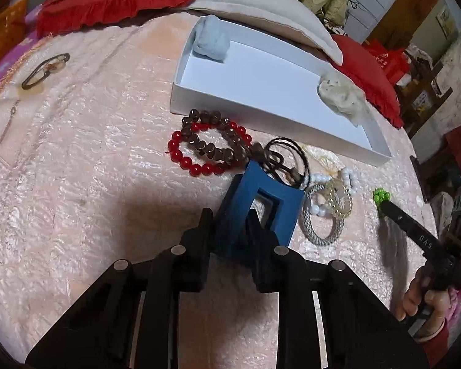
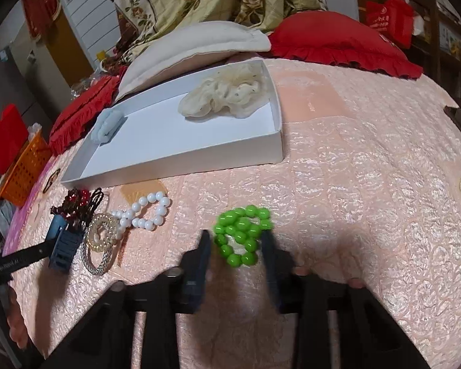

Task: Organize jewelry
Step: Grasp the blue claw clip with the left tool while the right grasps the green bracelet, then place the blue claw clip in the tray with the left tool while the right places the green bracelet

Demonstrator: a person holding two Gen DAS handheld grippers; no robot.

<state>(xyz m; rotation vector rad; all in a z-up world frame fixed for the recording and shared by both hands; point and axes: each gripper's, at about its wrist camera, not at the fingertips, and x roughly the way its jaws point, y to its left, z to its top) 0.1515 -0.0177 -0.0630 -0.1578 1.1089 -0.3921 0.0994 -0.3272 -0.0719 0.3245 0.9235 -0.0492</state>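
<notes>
My left gripper (image 1: 230,218) is shut on a blue rectangular hair claw clip (image 1: 258,206), held just above the pink bedspread; the clip also shows in the right wrist view (image 2: 63,246). My right gripper (image 2: 238,238) has its fingers on both sides of a green bead bracelet (image 2: 241,233), which also shows in the left wrist view (image 1: 381,196); whether they press on it I cannot tell. A white tray (image 1: 181,92) holds a blue scrunchie (image 1: 212,38) and a cream scrunchie (image 1: 341,98). Beside the clip lie red (image 1: 181,156), brown (image 1: 212,147) and white (image 1: 350,178) bead bracelets.
A dark cord tie (image 1: 289,160), a clear coil tie (image 1: 341,203) and a grey woven ring (image 1: 322,233) lie by the clip. A bangle (image 1: 46,69) and a pin (image 1: 9,120) lie far left. Pillows (image 1: 261,6) line the back. An orange basket (image 2: 24,169) stands at the left.
</notes>
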